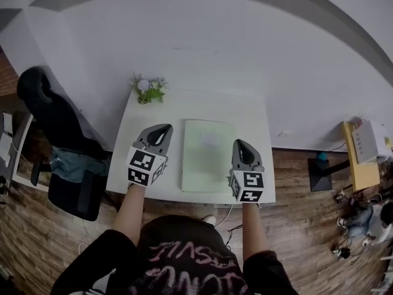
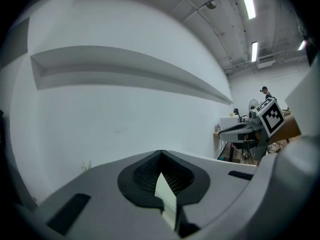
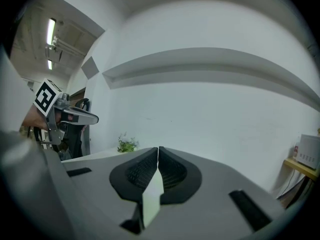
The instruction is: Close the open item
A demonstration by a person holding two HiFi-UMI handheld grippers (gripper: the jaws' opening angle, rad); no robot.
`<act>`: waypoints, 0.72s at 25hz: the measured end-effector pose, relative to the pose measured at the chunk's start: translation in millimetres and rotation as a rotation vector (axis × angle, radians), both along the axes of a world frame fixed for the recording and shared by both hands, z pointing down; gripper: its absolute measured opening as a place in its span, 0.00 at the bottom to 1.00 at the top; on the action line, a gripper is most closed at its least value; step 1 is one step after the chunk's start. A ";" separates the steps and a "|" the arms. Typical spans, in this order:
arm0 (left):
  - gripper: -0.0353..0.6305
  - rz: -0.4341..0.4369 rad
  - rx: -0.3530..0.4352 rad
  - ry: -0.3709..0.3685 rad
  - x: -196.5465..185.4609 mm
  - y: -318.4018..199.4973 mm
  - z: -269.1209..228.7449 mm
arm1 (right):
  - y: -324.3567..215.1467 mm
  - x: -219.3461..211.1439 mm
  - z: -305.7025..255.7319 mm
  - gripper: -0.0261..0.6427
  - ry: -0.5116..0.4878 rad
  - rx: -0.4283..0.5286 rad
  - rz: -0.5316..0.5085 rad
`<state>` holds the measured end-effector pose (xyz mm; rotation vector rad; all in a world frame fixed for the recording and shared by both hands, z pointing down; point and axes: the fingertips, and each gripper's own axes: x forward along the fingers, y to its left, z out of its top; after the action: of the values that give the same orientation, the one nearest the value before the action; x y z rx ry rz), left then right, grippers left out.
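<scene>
A pale green flat item (image 1: pixel 207 155), like a thin book or folder, lies flat in the middle of the white table (image 1: pixel 153 106); I see no raised cover. My left gripper (image 1: pixel 163 129) hovers just left of it, jaws pressed together and empty. My right gripper (image 1: pixel 239 142) is held at its right edge, also shut on nothing. In the left gripper view the jaws (image 2: pixel 160 154) meet in a line, with the right gripper (image 2: pixel 260 121) off to the side. The right gripper view shows its own jaws (image 3: pixel 158 149) touching and the left gripper (image 3: pixel 65 111) at far left.
A small potted plant (image 1: pixel 147 90) stands at the table's back left corner. A black office chair (image 1: pixel 61 146) is left of the table. A wooden shelf with a white box (image 1: pixel 363 152) and cables on the floor are at the right. A white wall runs behind the table.
</scene>
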<state>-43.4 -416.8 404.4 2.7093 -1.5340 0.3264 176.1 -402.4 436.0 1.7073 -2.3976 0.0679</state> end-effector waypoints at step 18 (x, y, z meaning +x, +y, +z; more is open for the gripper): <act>0.07 -0.124 0.111 0.019 -53.2 -4.3 -49.7 | -20.4 -7.3 -46.0 0.07 0.007 0.098 -0.006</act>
<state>-96.6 -421.1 354.7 2.6716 -1.7561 0.2192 168.9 -422.7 390.0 1.7385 -2.4384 -0.0568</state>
